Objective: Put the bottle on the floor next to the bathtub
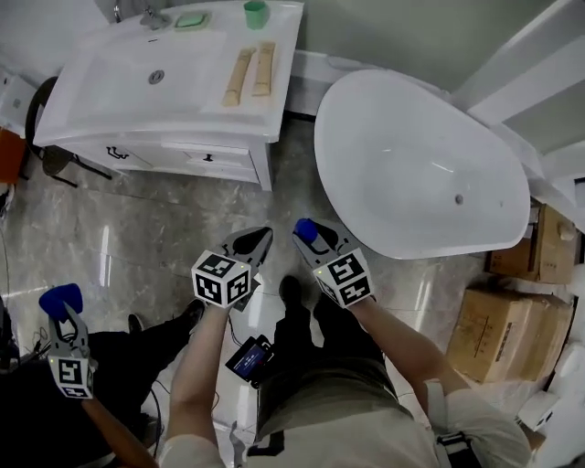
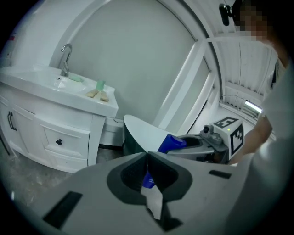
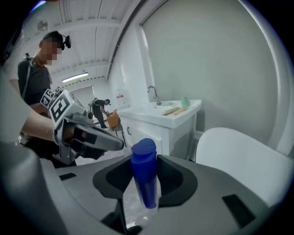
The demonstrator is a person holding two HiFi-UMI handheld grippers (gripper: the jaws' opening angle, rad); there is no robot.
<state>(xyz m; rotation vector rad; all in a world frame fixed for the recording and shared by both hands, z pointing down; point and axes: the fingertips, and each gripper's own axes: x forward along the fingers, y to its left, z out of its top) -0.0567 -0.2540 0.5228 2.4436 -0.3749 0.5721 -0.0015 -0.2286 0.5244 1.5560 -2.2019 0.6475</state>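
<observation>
My right gripper (image 1: 309, 239) is shut on the bottle (image 3: 144, 179), a clear bottle with a tall blue cap (image 1: 306, 229). The cap sticks out past the jaws. In the head view it hangs over the grey tiled floor, just left of the white bathtub (image 1: 416, 164). My left gripper (image 1: 258, 241) is close beside it on the left, jaws shut with nothing between them. The left gripper view shows its shut jaws (image 2: 147, 158), with the blue-capped bottle (image 2: 172, 143) and the bathtub (image 2: 140, 132) beyond. In the right gripper view the left gripper (image 3: 94, 137) is at the left.
A white sink cabinet (image 1: 169, 87) stands at the far left with a green cup (image 1: 256, 14) and two beige items (image 1: 251, 71). Cardboard boxes (image 1: 498, 334) sit right of the tub. At the lower left, another person's gripper (image 1: 69, 352) holds something blue.
</observation>
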